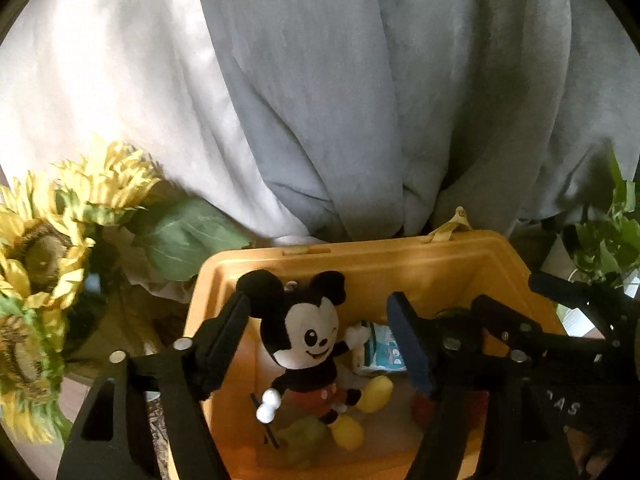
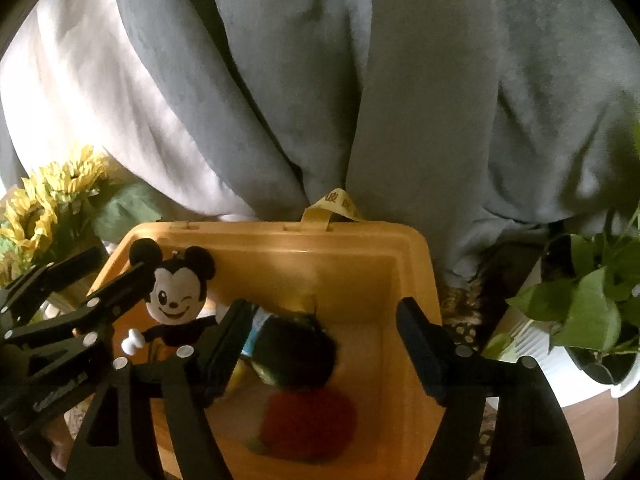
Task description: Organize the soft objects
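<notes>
A Mickey Mouse plush (image 1: 308, 344) hangs in the orange bin (image 1: 400, 256), between the fingers of my left gripper (image 1: 320, 340), which is open; no pad touches it. It also shows in the right wrist view (image 2: 176, 300) at the bin's left side. My right gripper (image 2: 320, 344) is open and empty over the bin (image 2: 340, 236). Below it lie a dark plush (image 2: 296, 352) and a red soft toy (image 2: 312, 424). A white and blue soft item (image 1: 380, 346) lies behind Mickey. The right gripper's body (image 1: 560, 344) shows at the right of the left view.
Grey and white fabric (image 1: 320, 100) hangs behind the bin. Artificial sunflowers (image 1: 44, 264) stand left of the bin. A green potted plant (image 2: 592, 312) in a white pot stands at the right. A yellow strap (image 2: 336, 204) sticks up from the bin's far rim.
</notes>
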{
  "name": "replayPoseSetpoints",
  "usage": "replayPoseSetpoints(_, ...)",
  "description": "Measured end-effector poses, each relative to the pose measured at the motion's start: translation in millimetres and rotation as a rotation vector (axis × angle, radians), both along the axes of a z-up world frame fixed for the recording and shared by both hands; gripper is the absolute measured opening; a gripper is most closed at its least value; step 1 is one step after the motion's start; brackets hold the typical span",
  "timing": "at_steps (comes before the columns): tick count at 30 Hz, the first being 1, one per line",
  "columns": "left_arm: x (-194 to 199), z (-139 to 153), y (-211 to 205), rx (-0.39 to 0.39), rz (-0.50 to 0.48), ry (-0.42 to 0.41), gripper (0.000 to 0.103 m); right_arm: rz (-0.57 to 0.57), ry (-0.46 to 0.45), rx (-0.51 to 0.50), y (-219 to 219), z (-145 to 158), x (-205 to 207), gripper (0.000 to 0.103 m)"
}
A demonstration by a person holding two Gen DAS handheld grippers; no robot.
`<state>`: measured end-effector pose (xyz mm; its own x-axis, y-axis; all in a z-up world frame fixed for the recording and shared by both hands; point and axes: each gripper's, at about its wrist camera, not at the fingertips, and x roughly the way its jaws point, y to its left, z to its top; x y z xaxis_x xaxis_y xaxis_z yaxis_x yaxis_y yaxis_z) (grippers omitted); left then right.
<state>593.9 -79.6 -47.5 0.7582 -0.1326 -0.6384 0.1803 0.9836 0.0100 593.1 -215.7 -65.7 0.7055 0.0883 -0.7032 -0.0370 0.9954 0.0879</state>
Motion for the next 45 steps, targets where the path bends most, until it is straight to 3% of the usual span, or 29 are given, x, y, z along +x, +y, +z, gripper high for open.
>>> replayPoseSetpoints(10,-44,23,12,-0.004,-0.021,-0.042,0.081,-0.034,-0.059,0.006,4,26,-37,0.075)
replayPoseSetpoints(20,-109,46,32,0.023,0.04,-0.139,0.089,-0.064,-0.139,0.003,12,53,-90,0.076)
replayPoseSetpoints(22,-124,52,37,0.028,0.058,-0.16,0.09,-0.073,-0.151,0.0,15,58,-103,0.08)
replayPoseSetpoints(31,-188,72,57,0.043,0.11,-0.25,0.096,-0.111,-0.231,-0.06,31,82,-170,0.083)
replayPoseSetpoints(37,-227,82,72,0.052,0.121,-0.302,0.103,-0.143,-0.286,-0.086,45,96,-214,0.085)
replayPoseSetpoints(45,-274,90,91,0.08,0.1,-0.36,0.103,-0.197,-0.313,-0.103,67,100,-269,0.087)
